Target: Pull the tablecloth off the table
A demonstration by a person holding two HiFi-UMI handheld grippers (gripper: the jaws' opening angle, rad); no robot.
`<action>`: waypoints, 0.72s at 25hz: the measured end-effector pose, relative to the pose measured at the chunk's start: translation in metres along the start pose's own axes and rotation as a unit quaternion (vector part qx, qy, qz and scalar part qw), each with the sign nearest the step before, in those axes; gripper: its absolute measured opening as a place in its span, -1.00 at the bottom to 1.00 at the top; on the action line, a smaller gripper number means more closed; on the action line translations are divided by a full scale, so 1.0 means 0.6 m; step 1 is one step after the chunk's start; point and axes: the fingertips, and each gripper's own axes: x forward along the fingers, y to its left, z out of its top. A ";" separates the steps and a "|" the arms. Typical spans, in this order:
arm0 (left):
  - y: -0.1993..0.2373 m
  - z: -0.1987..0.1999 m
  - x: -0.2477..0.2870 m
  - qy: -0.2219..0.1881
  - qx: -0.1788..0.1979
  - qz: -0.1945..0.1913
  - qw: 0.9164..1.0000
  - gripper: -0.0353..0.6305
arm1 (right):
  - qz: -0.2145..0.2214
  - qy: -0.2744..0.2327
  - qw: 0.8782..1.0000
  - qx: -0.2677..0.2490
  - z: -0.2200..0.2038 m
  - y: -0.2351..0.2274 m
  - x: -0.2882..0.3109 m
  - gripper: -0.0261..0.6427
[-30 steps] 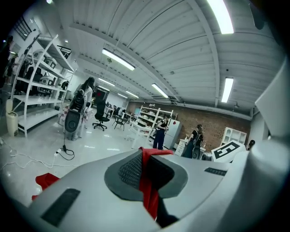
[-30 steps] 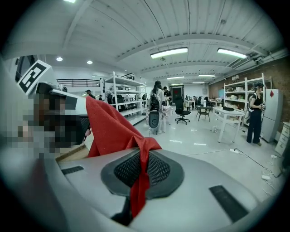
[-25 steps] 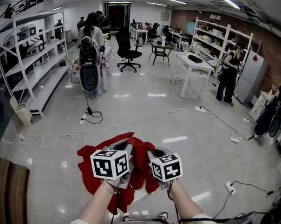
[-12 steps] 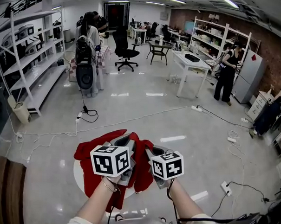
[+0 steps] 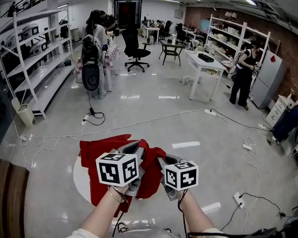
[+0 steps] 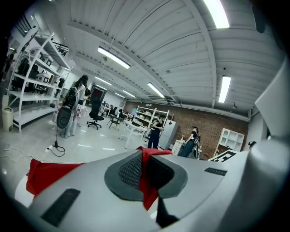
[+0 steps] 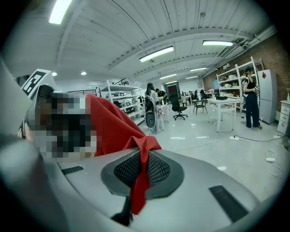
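Tablecloth (image 5: 102, 153) half covers round white table (image 5: 81, 181); cables (image 5: 159, 118) cross floor (image 5: 152, 88) beyond.

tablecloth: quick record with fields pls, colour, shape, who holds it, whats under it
tablecloth: red, bunched, not spread flat
left tool: shut on a fold of the tablecloth
right tool: shut on another fold, which hangs down between its jaws
table: round, white, its left part bare, the rest under the cloth

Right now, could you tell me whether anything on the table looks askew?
The red tablecloth lies bunched, partly off the round white table, its edge pinched in the left gripper and right gripper.
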 end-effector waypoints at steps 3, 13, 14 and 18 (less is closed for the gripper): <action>-0.018 -0.012 0.004 0.004 -0.001 0.000 1.000 -0.84 | 0.001 0.000 1.000 0.007 -0.012 -0.014 -0.017 -0.84; -0.069 -0.042 0.019 0.009 -0.019 -0.002 1.000 -0.84 | -0.008 0.001 1.000 0.004 -0.033 -0.053 -0.068 -0.84; -0.077 -0.045 0.021 0.009 -0.018 -0.005 1.000 -0.84 | -0.009 0.000 1.000 0.003 -0.034 -0.058 -0.073 -0.84; -0.110 -0.059 0.032 0.014 -0.010 -0.018 1.000 -0.84 | -0.020 -0.004 1.000 0.003 -0.038 -0.076 -0.094 -0.84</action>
